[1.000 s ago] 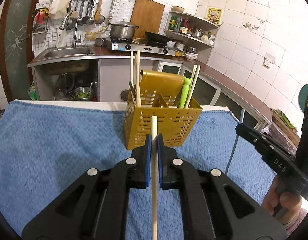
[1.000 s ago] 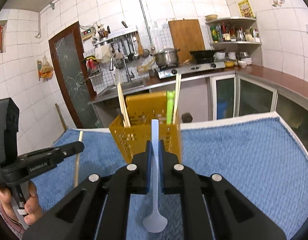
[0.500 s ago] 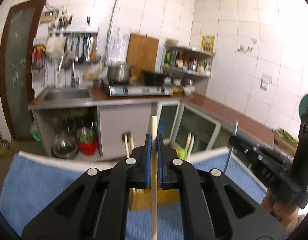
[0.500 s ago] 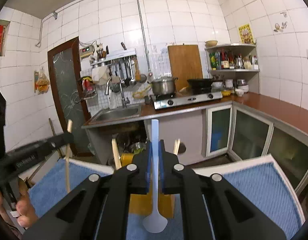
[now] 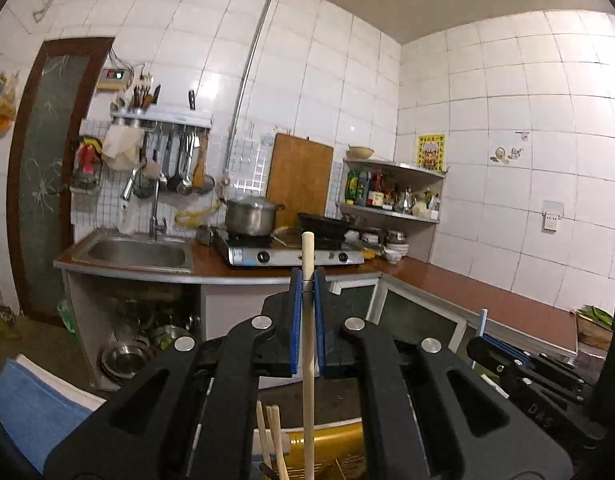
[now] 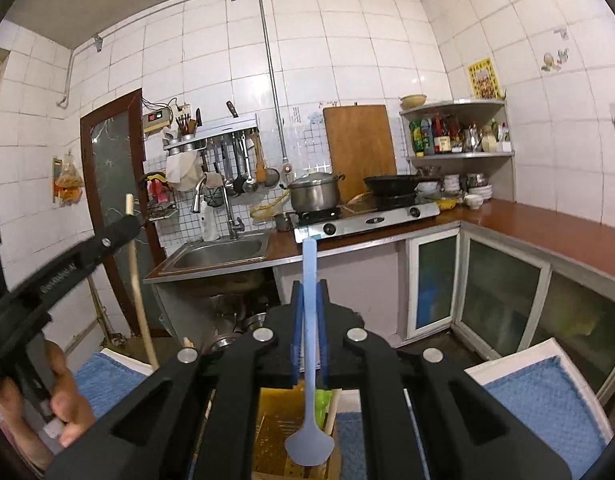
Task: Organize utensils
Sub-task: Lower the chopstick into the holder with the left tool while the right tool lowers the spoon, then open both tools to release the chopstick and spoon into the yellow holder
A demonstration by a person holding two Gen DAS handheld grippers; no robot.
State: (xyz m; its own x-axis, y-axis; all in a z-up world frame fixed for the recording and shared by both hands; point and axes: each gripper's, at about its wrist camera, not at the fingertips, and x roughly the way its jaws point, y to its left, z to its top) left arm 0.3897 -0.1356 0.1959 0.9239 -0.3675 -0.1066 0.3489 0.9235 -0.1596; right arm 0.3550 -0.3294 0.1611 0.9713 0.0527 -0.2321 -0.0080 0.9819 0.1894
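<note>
We take the yellow perforated holder (image 6: 275, 436) as our landmark; it stands on the blue-towelled table (image 6: 547, 400), and both carried utensils hang above it. The left tongs (image 5: 306, 284) are clamped narrow on a pale wooden chopstick (image 5: 308, 340), long axis upright, its upper end poking a little above the pads and its lower length running down over the holder's yellow rim at the bottom of the left wrist view, just beside the chopsticks (image 5: 273, 436) already standing in it. The right tongs (image 6: 308, 300) are pinched narrow on a blue plastic spoon (image 6: 309, 360), also upright, handle up, bowl down, the bowl hanging directly over the holder's open top. We judge the next move to be a straight drop for each: the holder lies below the tongs, so the long axes are already lined up with the compartments. Neither hand looks clearly nearer; which compartment each tip sits over we cannot tell. The chopstick is plain, round, light wood, slim and uniform. The spoon is matte pale blue, flat-handled, with a shallow rounded bowl. In the right wrist view a person's hand (image 6: 63, 400) grips the left tool.
</note>
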